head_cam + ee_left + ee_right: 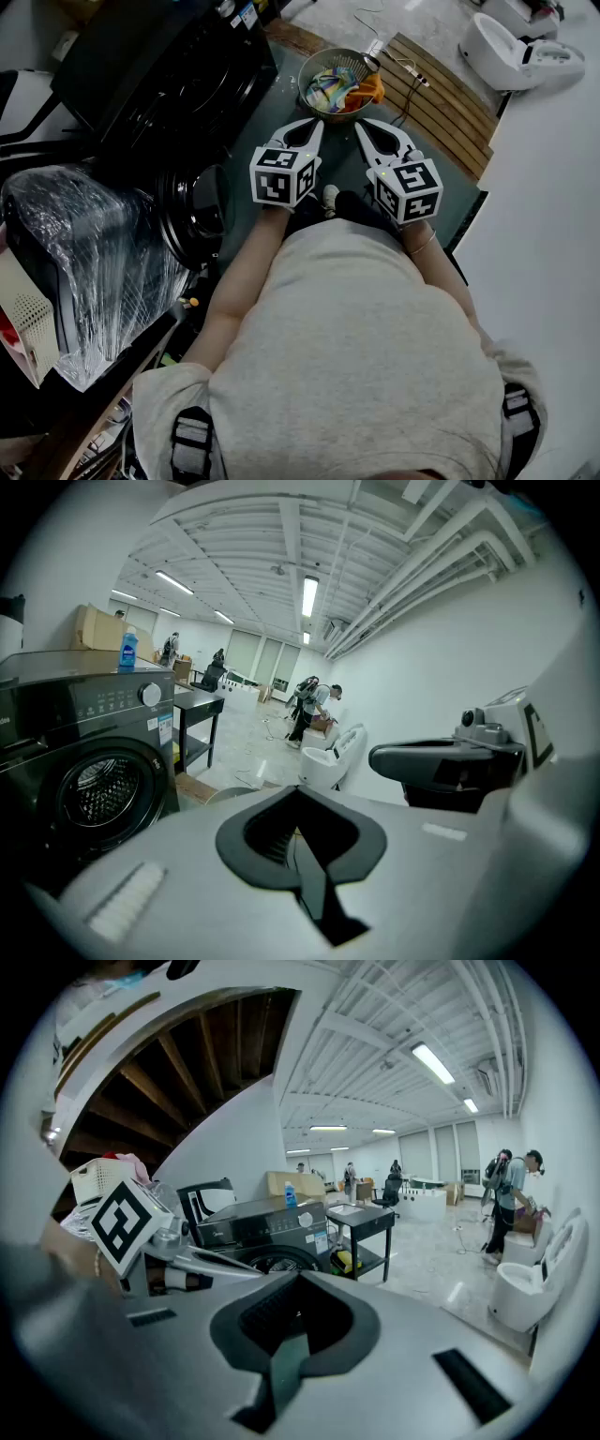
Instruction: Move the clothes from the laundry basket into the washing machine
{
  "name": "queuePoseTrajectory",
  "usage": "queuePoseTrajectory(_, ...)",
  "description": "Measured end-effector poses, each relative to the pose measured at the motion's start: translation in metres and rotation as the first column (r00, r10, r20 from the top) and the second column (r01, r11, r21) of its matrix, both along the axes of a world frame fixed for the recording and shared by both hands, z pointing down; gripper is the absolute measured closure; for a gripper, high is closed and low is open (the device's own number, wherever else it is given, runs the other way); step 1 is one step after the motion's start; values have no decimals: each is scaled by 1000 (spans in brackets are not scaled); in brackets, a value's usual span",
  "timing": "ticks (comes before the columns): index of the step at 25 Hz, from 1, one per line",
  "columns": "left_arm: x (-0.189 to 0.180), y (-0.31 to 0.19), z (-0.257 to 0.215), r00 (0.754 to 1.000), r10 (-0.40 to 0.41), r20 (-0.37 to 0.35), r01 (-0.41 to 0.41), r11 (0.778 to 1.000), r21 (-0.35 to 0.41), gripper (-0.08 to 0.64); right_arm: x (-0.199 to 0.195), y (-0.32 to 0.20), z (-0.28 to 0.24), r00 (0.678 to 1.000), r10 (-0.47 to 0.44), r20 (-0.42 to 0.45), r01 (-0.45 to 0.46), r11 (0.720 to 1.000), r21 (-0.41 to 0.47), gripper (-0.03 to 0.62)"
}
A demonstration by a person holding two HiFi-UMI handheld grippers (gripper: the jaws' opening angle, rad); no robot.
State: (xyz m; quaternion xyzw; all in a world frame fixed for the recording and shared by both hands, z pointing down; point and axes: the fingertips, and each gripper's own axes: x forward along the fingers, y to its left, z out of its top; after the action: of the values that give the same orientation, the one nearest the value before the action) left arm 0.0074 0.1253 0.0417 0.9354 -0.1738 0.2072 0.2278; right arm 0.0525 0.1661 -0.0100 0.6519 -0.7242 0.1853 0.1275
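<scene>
clothes [342, 91] lie in the round basket [315, 67] at the top middle of the head view, bright and all mixed up. my left claw [316, 125] and my right claw [362, 126] sit just below the basket and point up at it. they are near it but not touching. both are pinched together with nothing in them. the dark washing machine [169, 84] fills the upper left, and its round door [199, 211] shows at the middle left. wood slats [441, 94] lie to the right of the basket.

in the left gripper view, i see the left claw's jaws pressed together at the bottom middle, holding nothing. the washing machine stands at the left, and i can see the holes of its drum. a blue bottle [128, 652] stands on top of it. my right claw pokes in at the right.

in the right gripper view, the right claw's jaws are together too, and empty. the washing machine is in the middle, behind them. my left claw, with its marker cube, is at the left.
</scene>
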Motion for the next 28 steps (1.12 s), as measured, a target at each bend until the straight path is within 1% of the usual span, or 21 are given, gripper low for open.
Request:
queuePoseTrajectory(10,-2,-2,-1,1000,10,7,-10,1000,1,551,-7,-4,-1,1000,-23,-14,23,1000,-8,588)
queuePoseTrajectory(12,-2,-4,-1,1000,15,5,-15,1000,4,551,-4,-6,-4,1000,-1,0,1,1000,14,588)
queuePoseTrajectory(15,-8,-12,-8,999,-3,-38,3,1000,3,551,4,-11,-11,998,51,49,-54,997,61,588)
queuePoseTrajectory(17,-11,-19,-11,998,-9,-56,9,1000,3,551,11,-15,-11,996,71,48,-74,995,62,588)
queuePoseTrajectory(19,-14,-24,-7,999,-1,-47,1,1000,3,551,17,-16,-6,996,83,36,-84,995,44,587)
queuePoseTrajectory(23,-16,-27,10,1000,13,1,-13,1000,-14,551,24,-16,13,996,87,37,-87,996,-10,586)
queuePoseTrajectory(26,-11,-39,29,999,12,33,-11,1000,-28,551,26,-34,33,996,71,55,-68,997,-45,586)
queuePoseTrajectory(28,-5,-50,43,999,9,53,-6,999,-47,551,28,-51,46,997,42,67,-38,997,-66,586)
